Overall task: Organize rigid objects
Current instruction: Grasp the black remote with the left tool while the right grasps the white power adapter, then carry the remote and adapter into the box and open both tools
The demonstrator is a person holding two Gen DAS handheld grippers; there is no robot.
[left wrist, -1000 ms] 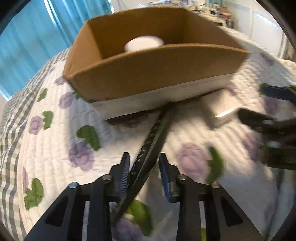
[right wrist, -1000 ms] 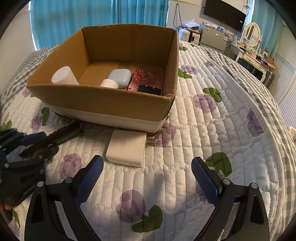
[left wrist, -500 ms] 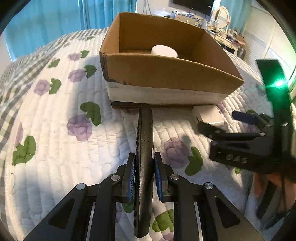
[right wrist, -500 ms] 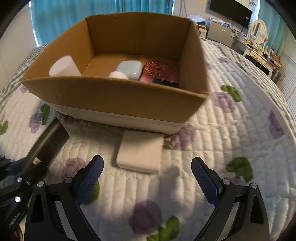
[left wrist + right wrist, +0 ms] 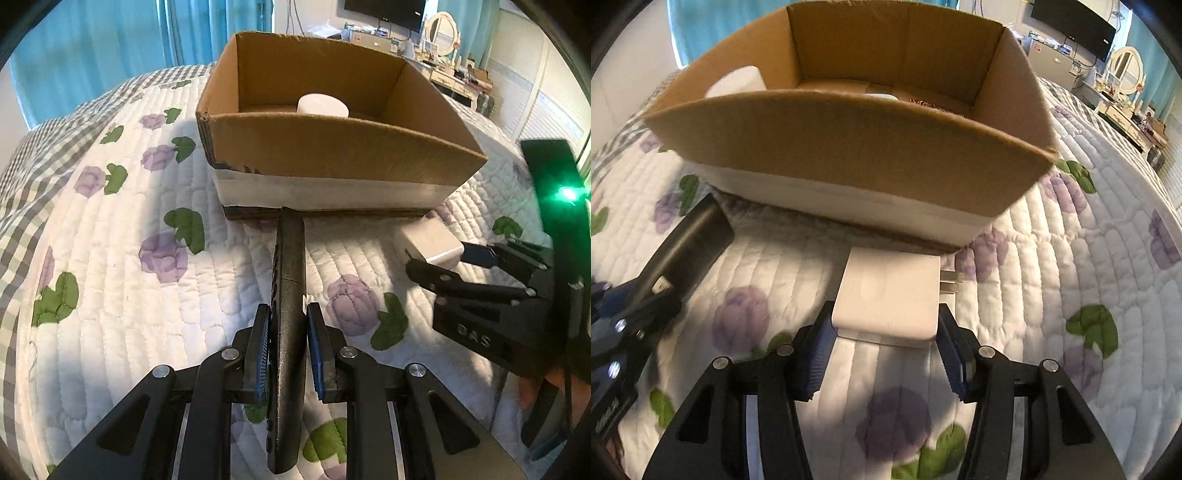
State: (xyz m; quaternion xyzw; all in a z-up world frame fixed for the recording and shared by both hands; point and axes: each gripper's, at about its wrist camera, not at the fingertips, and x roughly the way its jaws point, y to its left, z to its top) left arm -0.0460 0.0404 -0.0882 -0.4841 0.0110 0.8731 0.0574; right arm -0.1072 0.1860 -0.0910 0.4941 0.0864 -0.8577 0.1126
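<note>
My left gripper (image 5: 288,347) is shut on a long black remote control (image 5: 290,295), held on edge, its far end near the foot of the cardboard box (image 5: 332,151). My right gripper (image 5: 886,343) has its blue pads against both sides of the near end of a white plug-in charger (image 5: 890,291) lying on the quilt before the box (image 5: 849,147). The charger (image 5: 430,242) and right gripper (image 5: 458,258) also show in the left wrist view. The remote (image 5: 687,240) shows at the left of the right wrist view.
The open box holds a white cylinder (image 5: 322,105) and other small items, mostly hidden by its front wall. It stands on a white quilt (image 5: 122,258) with purple flowers. Curtains, a TV and a dresser are in the background.
My right gripper moved forward and down and closed around the charger's near end. My left gripper closed on the remote and turned it straight toward the box.
</note>
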